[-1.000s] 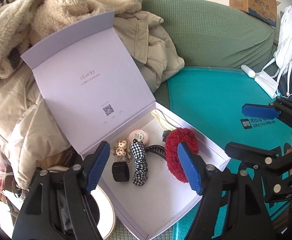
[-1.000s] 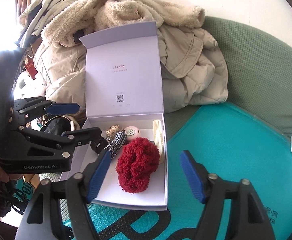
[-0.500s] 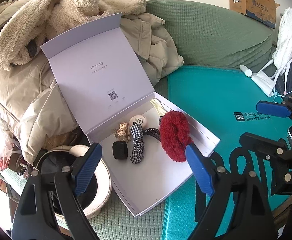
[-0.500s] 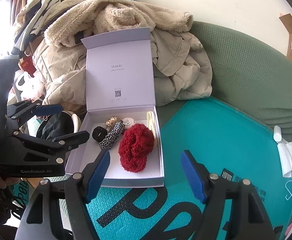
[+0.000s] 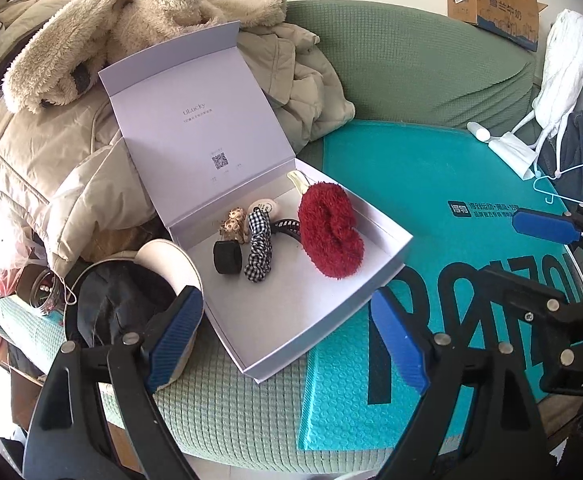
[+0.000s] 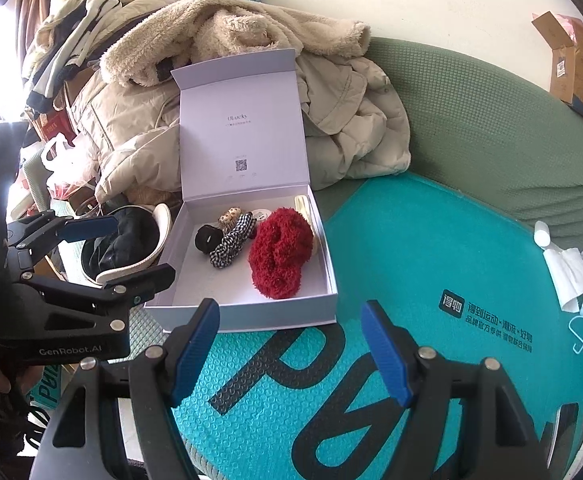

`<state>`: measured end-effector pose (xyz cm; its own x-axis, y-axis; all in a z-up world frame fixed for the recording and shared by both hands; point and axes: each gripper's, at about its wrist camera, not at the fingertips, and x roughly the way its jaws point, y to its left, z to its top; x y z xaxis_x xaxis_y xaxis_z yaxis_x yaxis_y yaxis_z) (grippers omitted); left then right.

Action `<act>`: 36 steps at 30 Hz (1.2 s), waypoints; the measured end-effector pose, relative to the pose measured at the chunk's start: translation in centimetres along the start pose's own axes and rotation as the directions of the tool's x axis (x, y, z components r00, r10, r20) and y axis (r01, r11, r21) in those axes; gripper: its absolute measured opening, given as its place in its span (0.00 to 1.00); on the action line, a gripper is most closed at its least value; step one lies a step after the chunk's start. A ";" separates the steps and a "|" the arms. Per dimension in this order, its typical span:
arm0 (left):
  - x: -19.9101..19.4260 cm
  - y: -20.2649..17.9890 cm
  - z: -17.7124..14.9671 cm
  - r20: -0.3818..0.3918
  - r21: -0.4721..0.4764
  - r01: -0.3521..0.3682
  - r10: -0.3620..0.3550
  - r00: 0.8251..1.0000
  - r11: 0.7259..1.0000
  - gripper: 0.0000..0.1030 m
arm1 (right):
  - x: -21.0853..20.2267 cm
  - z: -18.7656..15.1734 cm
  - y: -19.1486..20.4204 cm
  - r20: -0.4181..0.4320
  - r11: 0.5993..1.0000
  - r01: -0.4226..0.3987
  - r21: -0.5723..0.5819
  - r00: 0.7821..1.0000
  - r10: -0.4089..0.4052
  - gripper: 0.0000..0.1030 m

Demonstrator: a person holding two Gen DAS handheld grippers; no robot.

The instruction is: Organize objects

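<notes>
Both tongs released, nothing between the pads. Left gripper (image 5: pixel 287 338): jaws wide, having just been opening, held over the near corner of the box (image 5: pixel 387 276). Right gripper (image 6: pixel 291 350): jaws apart, held over the mat (image 6: pixel 431 248) just in front of the box; its blue pads also show at the right edge of the left view.

Box: pale lilac, lid (image 5: pixel 195 120) standing open and leaning back on the coats (image 5: pixel 47 152); base partly on the mat, partly on the green cover (image 5: pixel 227 396).

Contents, all lying toward the hinge side:
- red scrunchie (image 5: pixel 330 237), fluffy, largest item, toward the right wall;
- checked scrunchie (image 5: pixel 260 249), black and white, left of the red one;
- black ring (image 5: pixel 227 257), left of the checked scrunchie;
- beige clip (image 5: pixel 234 222), behind the ring;
- round cream item (image 5: pixel 266 207), behind the checked scrunchie;
- dark band (image 5: pixel 287 227), partly hidden under the red scrunchie;
- pale clip (image 5: pixel 298 182), at the back right corner.

Surroundings: cap (image 5: pixel 131 300), cream with dark lining, beside the box's left wall; cardboard carton (image 5: pixel 491 4) on the sofa back (image 5: pixel 411 60); white garment (image 5: pixel 567 60) and hanger (image 5: pixel 563 184) at far right.
</notes>
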<state>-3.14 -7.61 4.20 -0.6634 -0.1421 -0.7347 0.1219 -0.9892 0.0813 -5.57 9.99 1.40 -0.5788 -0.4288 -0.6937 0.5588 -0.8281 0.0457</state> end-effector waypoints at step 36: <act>-2.2 0.0 -1.7 -0.038 -0.018 0.013 -0.013 0.999 1.000 0.83 | -3.3 -3.3 0.9 0.011 1.000 0.012 -0.003 1.000 -0.012 0.71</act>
<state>-0.38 -7.26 4.69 -0.6362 -0.1275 -0.7609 0.1266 -0.9901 0.0600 -1.18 11.91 1.36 -0.5921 -0.4229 -0.6860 0.5534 -0.8321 0.0353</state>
